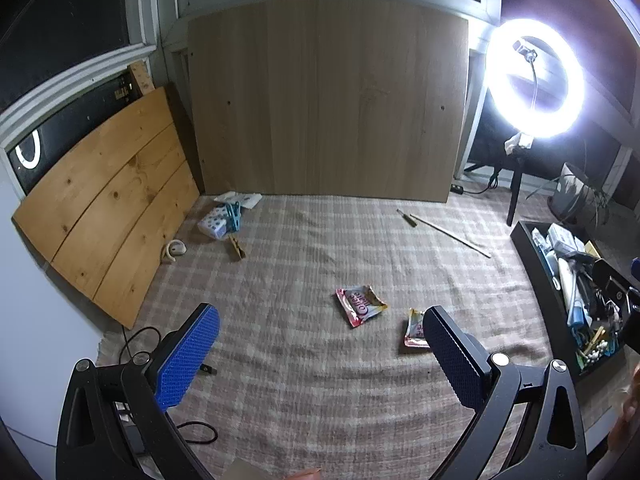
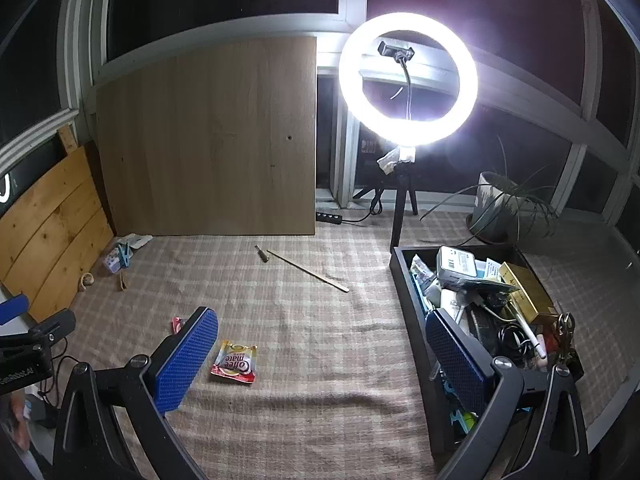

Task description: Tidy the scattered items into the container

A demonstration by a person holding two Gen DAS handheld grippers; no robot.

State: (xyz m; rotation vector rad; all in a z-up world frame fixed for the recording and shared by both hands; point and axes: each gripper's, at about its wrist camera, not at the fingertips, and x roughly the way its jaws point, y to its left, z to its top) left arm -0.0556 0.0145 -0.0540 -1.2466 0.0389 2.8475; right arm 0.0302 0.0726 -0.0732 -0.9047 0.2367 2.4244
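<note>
Two Coffee-mate sachets lie on the checked cloth: one (image 1: 360, 305) ahead of my left gripper (image 1: 320, 354), the other (image 1: 415, 328) touching its right finger's edge. In the right wrist view one sachet (image 2: 235, 362) lies between my fingers, another (image 2: 177, 324) peeks behind the left finger. The black container (image 2: 408, 304), full of mixed items, stands at the right; my right gripper (image 2: 322, 360) is open, its right finger over the container's near left wall. Both grippers are open and empty. A screwdriver (image 1: 405, 217), a wooden stick (image 1: 452, 236), clothespins (image 1: 236, 249) and a tissue pack (image 1: 214, 222) lie farther back.
A large wood panel (image 1: 328, 96) and pine boards (image 1: 108, 208) lean against the back and left. A bright ring light on a tripod (image 2: 408, 84) and a potted plant (image 2: 500, 208) stand behind the container. Cables (image 1: 140, 340) run at the near left.
</note>
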